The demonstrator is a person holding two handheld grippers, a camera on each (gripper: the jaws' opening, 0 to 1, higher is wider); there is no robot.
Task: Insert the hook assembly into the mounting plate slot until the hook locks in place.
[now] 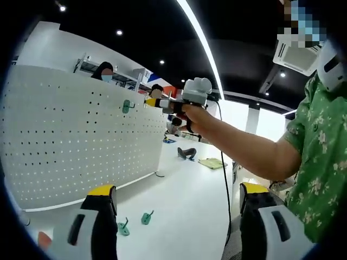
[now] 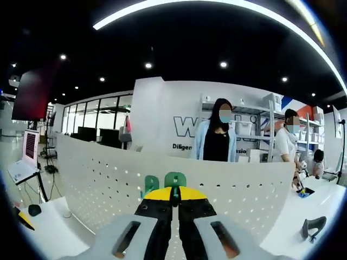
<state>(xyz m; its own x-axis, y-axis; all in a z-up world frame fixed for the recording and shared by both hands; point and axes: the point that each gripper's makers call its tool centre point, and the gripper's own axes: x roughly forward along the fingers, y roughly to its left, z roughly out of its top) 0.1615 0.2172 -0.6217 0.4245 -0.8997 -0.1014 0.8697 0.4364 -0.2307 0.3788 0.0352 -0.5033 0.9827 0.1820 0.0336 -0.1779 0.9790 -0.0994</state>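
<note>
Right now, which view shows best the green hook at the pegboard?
The left gripper view: the green hook shows from the side against the pegboard. In the right gripper view, the right hand-held gripper covers most of it.

A laptop [image 2: 21, 162] stands left of the bench [image 1: 184, 189]; a folded yellow-green cloth [image 1: 212, 162] lies at the bench's far end.

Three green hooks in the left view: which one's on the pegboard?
The hook high on the pegboard, at the right gripper. The other two hooks lie loose on the table.
</note>
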